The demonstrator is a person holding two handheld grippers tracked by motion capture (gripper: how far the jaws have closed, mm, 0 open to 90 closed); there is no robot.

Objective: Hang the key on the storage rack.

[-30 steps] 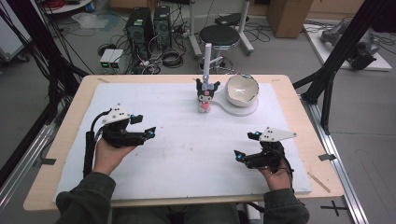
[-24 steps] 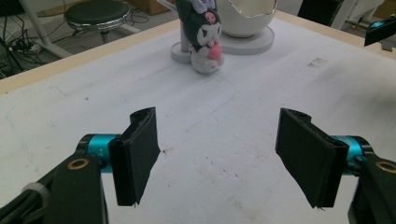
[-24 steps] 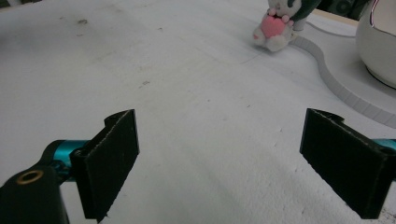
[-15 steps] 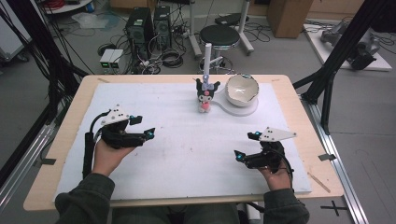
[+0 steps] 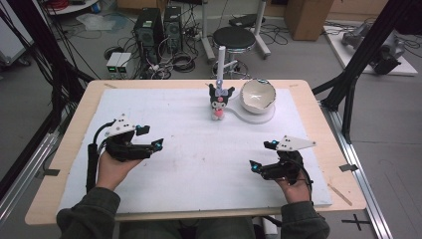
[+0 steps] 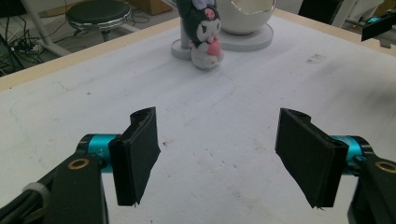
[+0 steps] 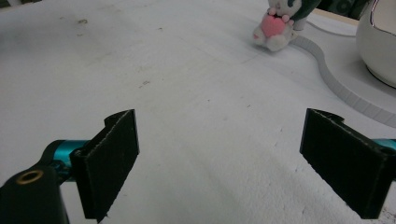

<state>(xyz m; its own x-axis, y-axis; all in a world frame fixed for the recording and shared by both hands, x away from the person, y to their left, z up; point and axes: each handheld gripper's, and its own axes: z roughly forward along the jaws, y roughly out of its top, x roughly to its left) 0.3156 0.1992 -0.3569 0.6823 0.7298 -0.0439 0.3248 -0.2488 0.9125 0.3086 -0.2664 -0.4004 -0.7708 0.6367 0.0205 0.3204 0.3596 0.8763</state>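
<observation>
A small plush doll point(image 5: 218, 102) with black ears and a pink heart sits upright at the far middle of the white mat point(image 5: 199, 164); it also appears in the left gripper view point(image 6: 203, 32) and the right gripper view point(image 7: 279, 25). Beside it a white egg-shaped bowl point(image 5: 258, 95) rests on a flat white stand point(image 5: 266, 115). My left gripper point(image 5: 158, 145) hovers low over the mat's left side, open and holding nothing point(image 6: 217, 158). My right gripper point(image 5: 255, 166) is low at the right front, also open with nothing between its pads point(image 7: 222, 158).
A white post point(image 5: 221, 62) rises behind the doll. The wooden table edge point(image 5: 343, 144) frames the mat. Beyond the table stand a black stool point(image 5: 234, 37), computer towers point(image 5: 159, 27) and loose cables on the floor. Black frame legs point(image 5: 348, 94) stand at the right.
</observation>
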